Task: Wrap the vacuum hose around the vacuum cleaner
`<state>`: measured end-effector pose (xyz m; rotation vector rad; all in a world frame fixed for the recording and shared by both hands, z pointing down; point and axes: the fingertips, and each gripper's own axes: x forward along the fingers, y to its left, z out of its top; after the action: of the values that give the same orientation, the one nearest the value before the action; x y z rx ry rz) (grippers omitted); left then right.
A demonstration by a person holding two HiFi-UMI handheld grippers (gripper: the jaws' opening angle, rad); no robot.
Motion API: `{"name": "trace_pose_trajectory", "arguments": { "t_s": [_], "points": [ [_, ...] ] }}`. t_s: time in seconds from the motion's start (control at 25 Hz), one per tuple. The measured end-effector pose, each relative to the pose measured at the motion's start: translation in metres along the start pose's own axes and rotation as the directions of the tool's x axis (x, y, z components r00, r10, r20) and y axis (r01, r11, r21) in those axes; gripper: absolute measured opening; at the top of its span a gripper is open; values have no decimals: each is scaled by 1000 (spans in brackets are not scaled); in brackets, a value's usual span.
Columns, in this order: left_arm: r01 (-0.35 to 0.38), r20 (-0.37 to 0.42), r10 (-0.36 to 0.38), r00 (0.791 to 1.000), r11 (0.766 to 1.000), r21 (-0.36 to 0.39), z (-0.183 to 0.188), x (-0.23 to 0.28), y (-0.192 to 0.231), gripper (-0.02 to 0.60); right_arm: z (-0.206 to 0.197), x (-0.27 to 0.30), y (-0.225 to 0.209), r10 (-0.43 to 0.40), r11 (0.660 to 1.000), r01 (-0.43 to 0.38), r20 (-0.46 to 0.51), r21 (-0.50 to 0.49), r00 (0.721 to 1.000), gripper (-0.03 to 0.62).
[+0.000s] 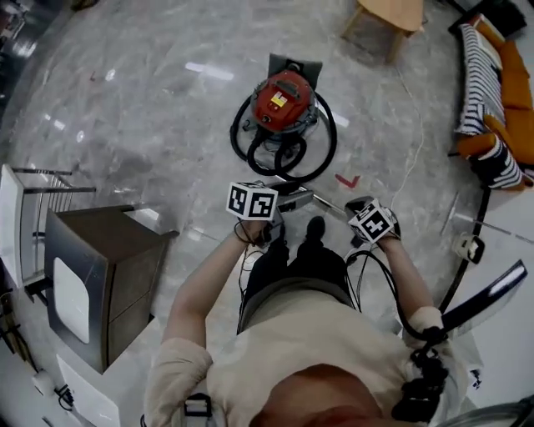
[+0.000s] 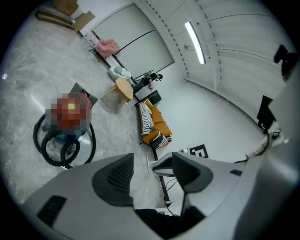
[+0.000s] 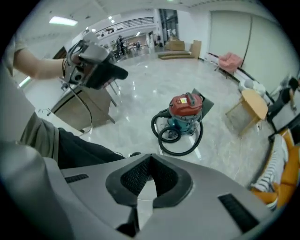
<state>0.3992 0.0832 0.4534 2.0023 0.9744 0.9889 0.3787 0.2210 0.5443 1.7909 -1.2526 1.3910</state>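
The vacuum cleaner [image 1: 284, 100], red on top, stands on the marble floor ahead of me, and its black hose [image 1: 327, 154] lies in loops around its base. Both grippers are raised near my body, well apart from it. My left gripper [image 1: 292, 198] is open with nothing between its fingers. In the left gripper view the vacuum cleaner [image 2: 69, 110] and hose [image 2: 90, 145] lie far off at the left, beyond the gripper [image 2: 152, 171]. My right gripper [image 1: 357, 205] points down and is shut on nothing. Its view shows its closed tips [image 3: 149, 161] with the vacuum cleaner [image 3: 186, 107] and hose [image 3: 180, 151] beyond them.
A grey cabinet [image 1: 100, 275] stands close at my left. An orange sofa with striped cushions [image 1: 492, 100] lines the right side, and a small wooden table [image 1: 388, 17] is behind the vacuum. A white cord [image 1: 413, 158] and a red mark [image 1: 347, 179] lie on the floor.
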Motion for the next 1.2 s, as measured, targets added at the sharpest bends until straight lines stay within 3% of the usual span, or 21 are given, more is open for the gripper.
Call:
{"name": "trace_pose_trajectory", "arguments": {
  "t_s": [0.2, 0.36, 0.48, 0.56, 0.68, 0.8, 0.88, 1.04, 1.2],
  "points": [
    [-10, 17, 8, 1000, 995, 96, -1, -78, -42, 211, 53, -40, 36, 3, 999, 2, 114, -45, 993, 3],
    [-103, 132, 85, 988, 985, 138, 11, -120, -43, 6, 95, -64, 48, -42, 992, 65, 199, -107, 979, 3],
    [-95, 231, 71, 970, 991, 95, 19, -129, -56, 6, 114, -80, 68, -34, 984, 77, 252, -162, 967, 3],
    [-99, 259, 67, 964, 989, 113, 23, -122, -74, 6, 119, -95, 78, -28, 980, 83, 284, -181, 958, 3],
    [-102, 254, 51, 966, 977, 190, 29, -101, -103, 6, 123, -125, 82, -37, 983, 97, 346, -157, 938, 3],
    [-14, 234, -36, 971, 978, 208, 36, -79, -136, 6, 120, -153, 84, -53, 982, 121, 403, -145, 914, 3],
    [1, 215, -54, 975, 971, 237, 43, -67, -154, 6, 116, -167, 81, -63, 981, 135, 436, -137, 898, 3],
    [-75, 155, 18, 988, 926, 370, 37, -43, -184, 6, 97, -189, 79, -47, 982, 129, 484, -138, 874, 3],
    [-160, 111, 122, 986, 872, 463, 17, -14, -194, 6, 62, -201, 78, -1, 981, 99, 509, -165, 861, 3]
  ]
}}
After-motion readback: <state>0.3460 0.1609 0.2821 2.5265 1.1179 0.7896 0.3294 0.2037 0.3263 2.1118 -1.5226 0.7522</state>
